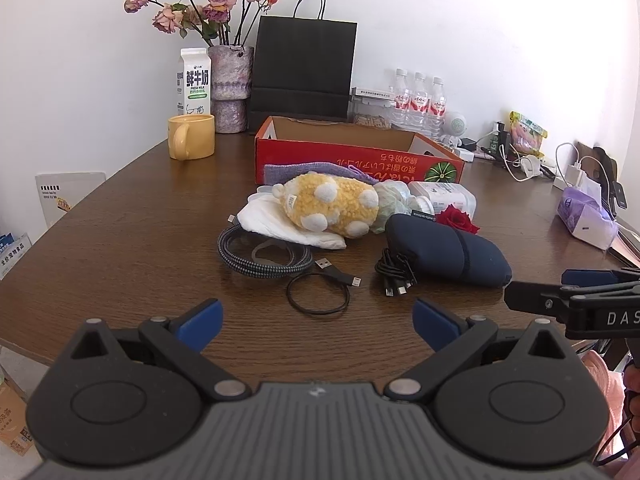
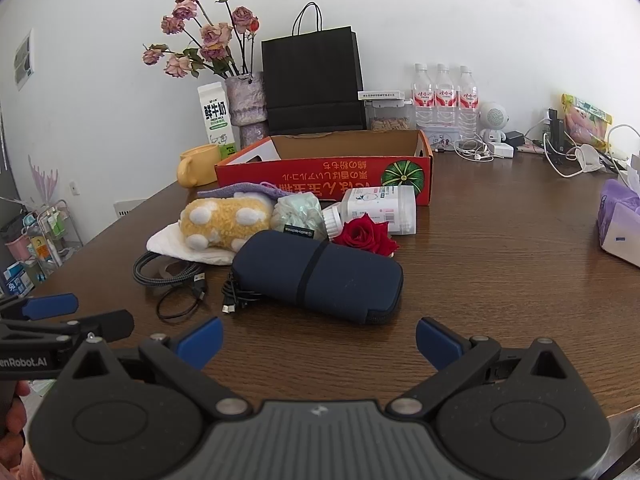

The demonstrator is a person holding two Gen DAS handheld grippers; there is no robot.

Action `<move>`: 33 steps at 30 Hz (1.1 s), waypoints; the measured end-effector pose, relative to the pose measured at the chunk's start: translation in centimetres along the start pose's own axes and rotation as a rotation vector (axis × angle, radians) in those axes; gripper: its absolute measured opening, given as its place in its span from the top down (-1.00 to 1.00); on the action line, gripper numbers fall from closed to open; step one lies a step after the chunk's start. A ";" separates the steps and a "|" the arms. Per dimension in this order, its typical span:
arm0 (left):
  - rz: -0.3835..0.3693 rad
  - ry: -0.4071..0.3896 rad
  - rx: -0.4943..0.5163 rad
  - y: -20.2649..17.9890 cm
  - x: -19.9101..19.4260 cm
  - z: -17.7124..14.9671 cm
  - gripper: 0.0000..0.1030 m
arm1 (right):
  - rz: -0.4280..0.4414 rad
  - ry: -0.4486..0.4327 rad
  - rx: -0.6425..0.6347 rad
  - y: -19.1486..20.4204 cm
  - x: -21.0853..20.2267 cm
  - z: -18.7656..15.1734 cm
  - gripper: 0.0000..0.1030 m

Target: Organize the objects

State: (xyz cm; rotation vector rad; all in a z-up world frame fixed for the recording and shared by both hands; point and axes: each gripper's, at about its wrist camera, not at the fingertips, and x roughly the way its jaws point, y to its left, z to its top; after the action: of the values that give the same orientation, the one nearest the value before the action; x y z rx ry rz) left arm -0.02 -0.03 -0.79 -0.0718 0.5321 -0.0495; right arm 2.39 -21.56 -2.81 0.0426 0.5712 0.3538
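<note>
A pile lies mid-table before an open red cardboard box [image 1: 352, 158] [image 2: 320, 172]: a yellow plush toy [image 1: 332, 204] [image 2: 224, 222] on a white cloth [image 1: 280, 226], a navy pouch [image 1: 444, 250] [image 2: 320, 272], a red rose [image 1: 456, 220] [image 2: 366, 234], a white bottle [image 2: 376, 210], a braided cable [image 1: 256, 256], thin black cables [image 1: 320, 292] [image 2: 240, 300]. My left gripper [image 1: 318, 322] is open and empty, near the front edge, short of the cables. My right gripper [image 2: 320, 344] is open and empty, just short of the pouch.
A yellow mug [image 1: 190, 136], milk carton [image 1: 194, 80], vase of dried roses [image 1: 230, 84] and black paper bag [image 1: 304, 68] stand behind the box. Water bottles [image 1: 418, 100], chargers and wires sit at the back right. A purple tissue pack [image 2: 620, 216] lies at the right.
</note>
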 end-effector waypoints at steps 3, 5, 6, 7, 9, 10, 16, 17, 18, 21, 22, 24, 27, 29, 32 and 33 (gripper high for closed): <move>-0.002 0.003 -0.006 0.1 0.1 0.0 -1.00 | -0.001 0.003 0.000 0.0 0.1 -0.1 -1.00; -0.003 0.006 -0.011 0.2 0.2 -0.1 -1.00 | 0.001 0.006 0.000 0.0 0.2 -0.1 -1.00; -0.004 0.007 -0.012 0.2 0.2 -0.1 -1.00 | 0.001 0.008 0.000 0.0 0.3 -0.1 -1.00; -0.003 0.010 -0.012 0.3 0.2 -0.1 -1.00 | 0.000 0.010 -0.001 -0.1 0.4 -0.1 -1.00; -0.004 0.016 -0.014 0.4 0.4 -0.2 -1.00 | -0.002 0.010 -0.006 -0.1 0.6 0.0 -1.00; -0.004 0.019 -0.015 0.5 0.4 -0.2 -1.00 | -0.004 0.010 -0.009 -0.1 0.7 0.0 -1.00; 0.012 0.033 -0.034 1.4 1.3 0.2 -1.00 | -0.021 0.012 -0.047 -0.6 2.2 0.9 -1.00; 0.012 0.035 -0.039 1.5 1.4 0.2 -1.00 | -0.016 0.011 -0.068 -0.7 2.5 1.2 -1.00; 0.017 0.037 -0.044 1.7 1.5 0.3 -1.00 | -0.009 0.011 -0.094 -0.7 2.8 1.6 -1.00; 0.035 0.038 -0.051 2.1 1.7 0.5 -1.00 | 0.027 -0.002 -0.211 -0.6 3.6 2.6 -1.00; 0.037 0.037 -0.055 2.2 1.7 0.5 -1.00 | 0.041 -0.008 -0.259 -0.4 4.0 2.9 -1.00; 0.043 0.038 -0.058 2.4 1.8 0.6 -1.00 | 0.076 -0.007 -0.342 -0.3 4.9 3.5 -1.00; 0.052 0.043 -0.061 2.5 1.8 0.6 -1.00 | 0.163 0.019 -0.409 -0.3 6.8 4.8 -1.00; 0.056 0.049 -0.063 2.6 1.9 0.6 -1.00 | 0.220 0.033 -0.426 -0.4 7.9 5.4 -0.96; 0.063 0.047 -0.063 2.8 1.8 0.6 -1.00 | 0.281 0.048 -0.449 -0.5 9.1 6.0 -0.84; 0.066 0.045 -0.065 2.9 1.7 0.7 -1.00 | 0.302 0.056 -0.456 -0.5 9.3 6.1 -0.74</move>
State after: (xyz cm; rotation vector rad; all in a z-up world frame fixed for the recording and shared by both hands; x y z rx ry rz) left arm 1.91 2.76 -1.34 -0.1164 0.5811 0.0304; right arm 13.16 -18.54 -2.58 -0.3240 0.5291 0.7745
